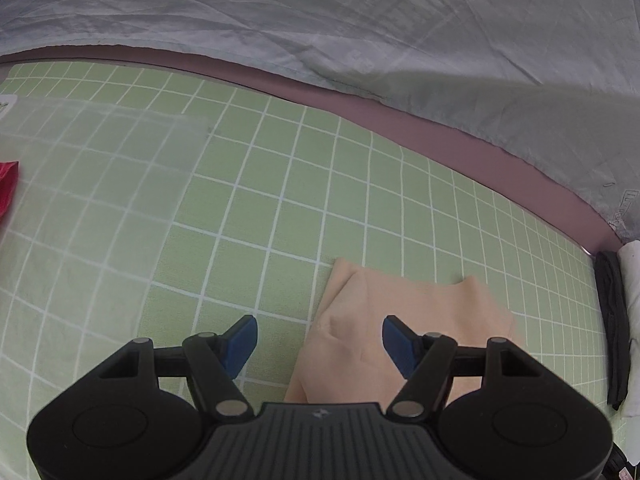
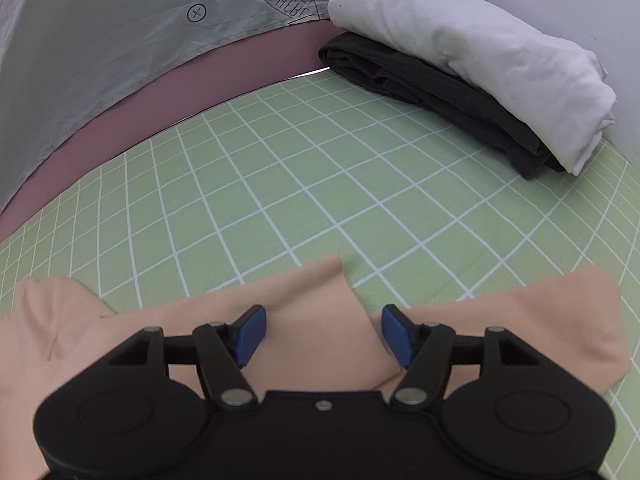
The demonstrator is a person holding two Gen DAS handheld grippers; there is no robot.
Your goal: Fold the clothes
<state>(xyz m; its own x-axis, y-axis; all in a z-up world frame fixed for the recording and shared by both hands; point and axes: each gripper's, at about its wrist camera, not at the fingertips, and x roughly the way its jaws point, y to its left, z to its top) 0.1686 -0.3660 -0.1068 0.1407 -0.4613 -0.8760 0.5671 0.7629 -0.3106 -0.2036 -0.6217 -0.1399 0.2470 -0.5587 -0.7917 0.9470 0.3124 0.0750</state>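
Peach garment (image 2: 312, 344) – soft, light, floppy; take its 12 o'clock edge corners – both the left tool (image 1: 320, 340) and right tool (image 2: 323, 330) gape empty

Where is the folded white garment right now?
In the right wrist view, the folded white garment lies upper right, stacked on a folded black garment at the green checked sheet's far corner.

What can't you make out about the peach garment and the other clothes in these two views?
- Peach garment: near part hidden by the right gripper body; type unclear.
- Red cloth: left wrist view, cut off at the edge.
- Black garment: partly covered by the white one.
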